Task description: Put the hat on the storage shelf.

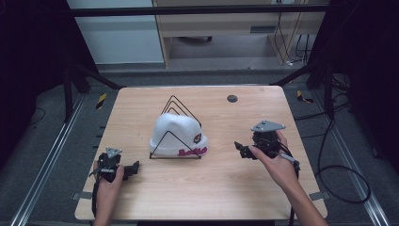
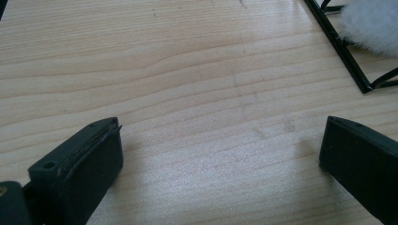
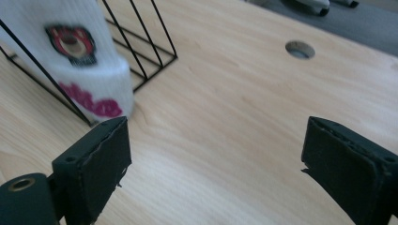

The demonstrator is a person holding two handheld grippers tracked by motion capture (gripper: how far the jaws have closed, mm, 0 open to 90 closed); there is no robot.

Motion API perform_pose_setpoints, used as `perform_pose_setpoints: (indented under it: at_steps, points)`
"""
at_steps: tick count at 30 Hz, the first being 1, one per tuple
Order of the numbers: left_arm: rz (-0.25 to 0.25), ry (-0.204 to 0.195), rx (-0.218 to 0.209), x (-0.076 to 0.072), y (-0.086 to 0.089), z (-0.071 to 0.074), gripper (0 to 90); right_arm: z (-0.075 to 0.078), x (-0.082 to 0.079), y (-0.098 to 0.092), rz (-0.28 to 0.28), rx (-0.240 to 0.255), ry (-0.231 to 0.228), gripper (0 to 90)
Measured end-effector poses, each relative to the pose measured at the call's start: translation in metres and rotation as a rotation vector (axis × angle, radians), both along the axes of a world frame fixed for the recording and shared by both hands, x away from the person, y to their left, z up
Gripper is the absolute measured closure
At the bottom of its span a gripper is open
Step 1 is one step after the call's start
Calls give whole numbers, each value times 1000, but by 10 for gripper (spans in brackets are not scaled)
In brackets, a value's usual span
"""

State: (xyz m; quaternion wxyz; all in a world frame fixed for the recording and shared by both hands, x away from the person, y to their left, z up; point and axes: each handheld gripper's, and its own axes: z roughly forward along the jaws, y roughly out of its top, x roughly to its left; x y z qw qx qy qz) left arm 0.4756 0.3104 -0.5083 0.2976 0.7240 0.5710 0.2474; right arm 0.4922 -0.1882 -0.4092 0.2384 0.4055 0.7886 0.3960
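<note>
At the bottom of the high view, two hand-held grippers rest low over the wooden table [image 1: 221, 188]: the left gripper [image 1: 134, 168] at lower left and the right gripper [image 1: 241, 148] at right of centre, each with its jaws spread wide and nothing between them (both gripper views show bare wood between the black pads). Just beyond them, in the middle of the frame, one white knit hat [image 1: 176, 134] with pink lettering sits slotted in one black wire rack [image 1: 181, 107]. It seems to be the thing to reach for. To do that well, the right gripper should probably close on the folded brim near the lettering, clear of the wires, so the rack is not dragged along. Farthest off, one round hole [image 1: 232, 98] marks the table's upper edge.
</note>
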Motion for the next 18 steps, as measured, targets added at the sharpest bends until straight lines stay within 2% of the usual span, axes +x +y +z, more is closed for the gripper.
perform_pose_setpoints:
  at_steps: [6,10,18]
  points:
    - [0,0,0,0,0,0,0,-35,-11,-10,-19,-18,62,114]
    - [0,0,0,0,0,0,0,-57,-16,-14,-9,-37,96,119]
    - [0,0,0,0,0,0,0,-83,-23,-13,-5,-55,146,119]
